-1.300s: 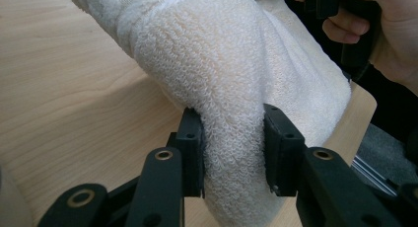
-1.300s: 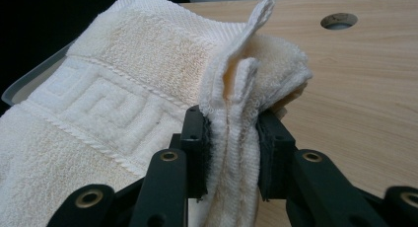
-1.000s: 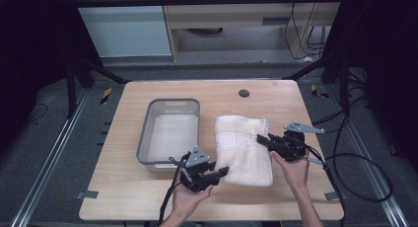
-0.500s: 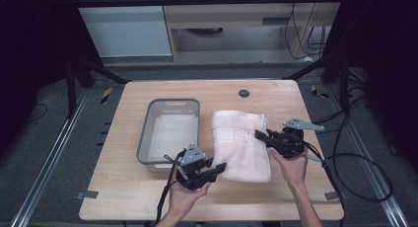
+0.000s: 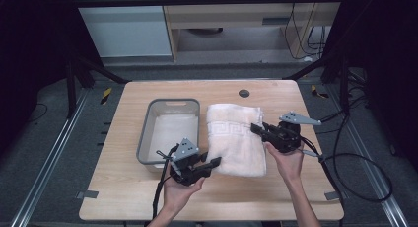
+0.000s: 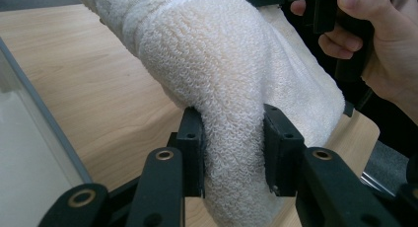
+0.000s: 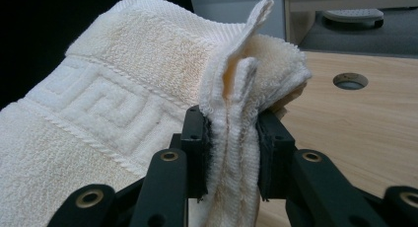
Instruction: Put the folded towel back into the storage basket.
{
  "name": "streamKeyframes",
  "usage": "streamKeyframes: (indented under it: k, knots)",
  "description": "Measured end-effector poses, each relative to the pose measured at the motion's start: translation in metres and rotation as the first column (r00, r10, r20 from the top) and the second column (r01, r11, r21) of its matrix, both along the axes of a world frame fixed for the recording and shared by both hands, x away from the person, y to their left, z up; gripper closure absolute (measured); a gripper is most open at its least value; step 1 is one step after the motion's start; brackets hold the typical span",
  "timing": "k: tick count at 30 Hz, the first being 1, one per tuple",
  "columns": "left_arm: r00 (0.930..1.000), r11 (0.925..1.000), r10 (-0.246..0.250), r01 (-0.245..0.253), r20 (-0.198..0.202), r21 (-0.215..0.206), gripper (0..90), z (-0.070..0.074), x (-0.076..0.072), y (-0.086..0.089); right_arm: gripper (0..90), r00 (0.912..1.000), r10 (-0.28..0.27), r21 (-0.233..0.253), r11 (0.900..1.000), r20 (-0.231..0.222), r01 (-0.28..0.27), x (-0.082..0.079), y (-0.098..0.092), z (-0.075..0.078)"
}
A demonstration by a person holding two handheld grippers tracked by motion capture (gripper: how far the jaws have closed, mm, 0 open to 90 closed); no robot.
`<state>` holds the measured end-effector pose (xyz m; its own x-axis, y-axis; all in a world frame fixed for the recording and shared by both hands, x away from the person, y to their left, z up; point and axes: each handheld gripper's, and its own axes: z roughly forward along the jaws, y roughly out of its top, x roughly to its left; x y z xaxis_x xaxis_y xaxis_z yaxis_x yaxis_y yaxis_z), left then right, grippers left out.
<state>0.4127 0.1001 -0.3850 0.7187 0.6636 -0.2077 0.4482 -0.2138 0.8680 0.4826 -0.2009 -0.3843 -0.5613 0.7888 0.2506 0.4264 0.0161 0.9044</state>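
folded cream towel [image 5: 234, 138] on a pale wooden table [image 5: 123, 187], gripped at two points. the left gripper [image 5: 213, 164] is clamped on a thick fold at the towel's near left corner; the right gripper [image 5: 256, 129] is clamped on the stacked layer edges at its right side. compared with half a second and one second earlier, the towel has barely shifted and lies just right of the grey plastic bin [image 5: 170, 131], while the left gripper has settled onto the near corner and the right gripper holds the same edge. judged from this, both grasps are now secured and the towel is ready to be lifted, probably toward the bin.

materials: the towel is looped terry, soft and bulky, bulging between the left gripper's [image 6: 232, 153] jaws; a woven greek-key band runs across it beside the right gripper's [image 7: 231, 153] pinch, where several hemmed layers stand upright. the bin is rectangular, smooth, rigid, with rounded corners. a round cable hole [image 5: 244, 93] sits at the table's far edge.
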Motion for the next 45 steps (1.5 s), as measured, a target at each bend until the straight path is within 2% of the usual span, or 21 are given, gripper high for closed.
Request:
streamKeyframes:
  k: [9, 19, 23, 45]
  knots:
    - [0.9998, 0.9998, 0.014, -0.014, 0.010, -0.014, 64.9, 0.009, 0.002, 0.013, 70.1, 0.9995, 0.003, 0.005, 1.000, 0.032, -0.004, 0.003, 0.014, 0.012]
    - [0.9996, 0.9996, 0.024, -0.023, 0.015, -0.018, 64.9, 0.017, 0.003, 0.025, 70.2, 0.9986, 0.009, 0.011, 1.000, 0.053, -0.010, 0.005, 0.025, 0.018]
    - [0.9995, 0.9994, 0.025, -0.025, 0.019, -0.024, 64.9, 0.020, 0.004, 0.028, 70.2, 0.9985, 0.016, 0.041, 0.999, 0.053, -0.018, 0.007, 0.026, 0.019]
    - [0.9946, 0.9965, 0.084, -0.083, 0.061, -0.010, 64.9, 0.031, 0.005, 0.055, 70.2, 0.9955, 0.033, 0.034, 0.999, 0.089, -0.036, 0.017, 0.057, 0.034]
